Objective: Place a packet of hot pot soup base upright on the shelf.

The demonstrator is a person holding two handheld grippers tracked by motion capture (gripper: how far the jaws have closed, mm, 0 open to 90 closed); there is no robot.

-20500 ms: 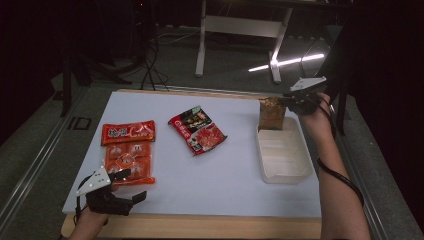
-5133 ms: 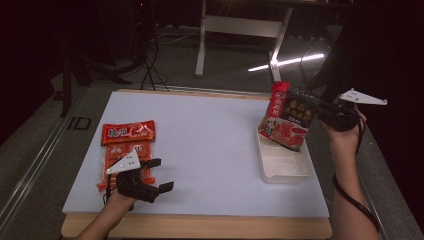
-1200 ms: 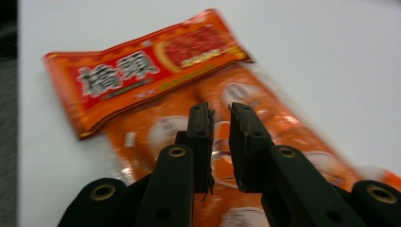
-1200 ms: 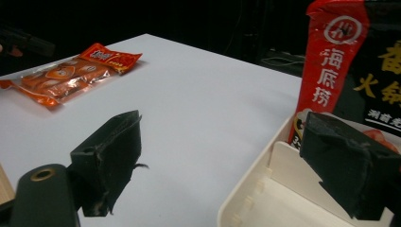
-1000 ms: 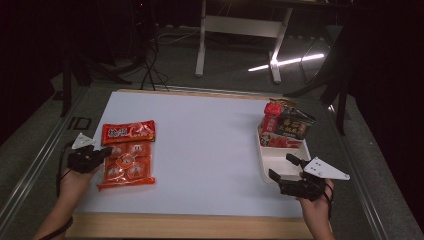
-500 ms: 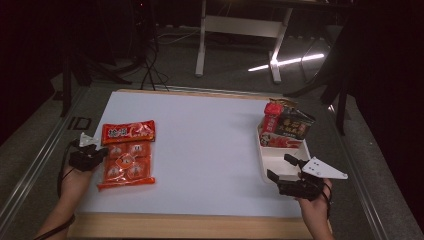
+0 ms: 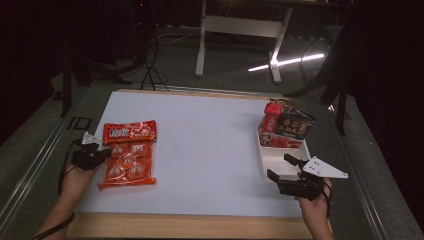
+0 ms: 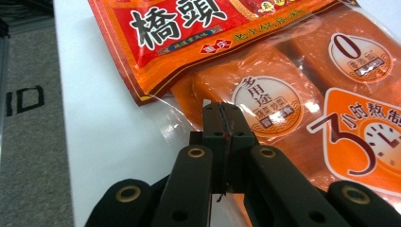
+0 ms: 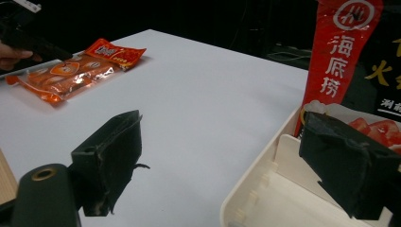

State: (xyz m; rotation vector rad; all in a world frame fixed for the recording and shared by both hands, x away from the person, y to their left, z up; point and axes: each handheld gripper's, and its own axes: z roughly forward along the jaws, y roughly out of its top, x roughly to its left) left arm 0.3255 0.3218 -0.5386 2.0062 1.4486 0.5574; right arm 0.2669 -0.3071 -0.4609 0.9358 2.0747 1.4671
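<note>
A clear packet of orange blocks (image 7: 127,167) lies flat at the table's left, with a red printed pack (image 7: 130,132) against its far end. My left gripper (image 7: 102,154) is shut, and its tips rest on the packet's clear left edge (image 8: 184,127). I cannot tell if film is pinched. At the right, my right gripper (image 7: 281,167) stands open at the near end of a white tray (image 7: 280,155), one jaw over the table and one over the tray (image 9: 255,179). A red packet (image 7: 271,122) and a dark packet (image 7: 296,125) stand in the tray's far end.
The white table top (image 7: 205,145) lies bare between the packets and the tray. A wooden strip (image 7: 190,225) runs along the near edge. Dark floor, cables and a metal stand (image 7: 240,30) lie beyond the far edge.
The left hand has shifted only slightly at the packet's edge. The right gripper has kept still.
</note>
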